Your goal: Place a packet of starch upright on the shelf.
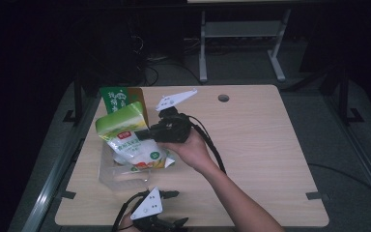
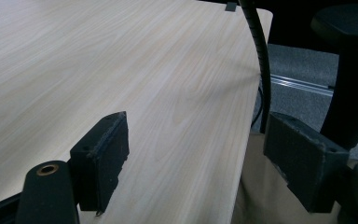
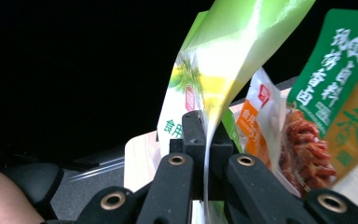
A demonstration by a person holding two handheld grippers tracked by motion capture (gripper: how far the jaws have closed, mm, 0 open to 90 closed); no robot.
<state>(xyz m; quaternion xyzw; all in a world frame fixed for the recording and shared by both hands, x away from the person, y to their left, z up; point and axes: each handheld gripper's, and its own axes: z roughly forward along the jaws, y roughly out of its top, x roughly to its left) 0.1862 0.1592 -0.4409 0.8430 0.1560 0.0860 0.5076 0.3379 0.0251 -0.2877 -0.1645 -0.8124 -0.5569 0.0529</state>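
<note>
My right gripper (image 1: 147, 134) is shut on the edge of a green and white pouch (image 1: 121, 122), held just above the left part of the table. In the right gripper view the pouch (image 3: 228, 42) rises from between my shut jaws (image 3: 207, 140). Beneath it a white pack with an orange label (image 3: 256, 126) lies over a clear plastic container (image 1: 111, 176). A green and orange snack package (image 1: 121, 99) stands behind them. My left gripper (image 1: 178, 209) rests at the table's near edge, open and holding nothing (image 2: 196, 163).
The wooden table (image 1: 251, 145) has a round hole (image 1: 223, 98) at the back. A black cable (image 2: 261, 70) hangs past the table's edge. A person's forearm (image 1: 232, 193) crosses the near middle. A dark floor with metal frame legs (image 1: 203, 48) lies behind the table.
</note>
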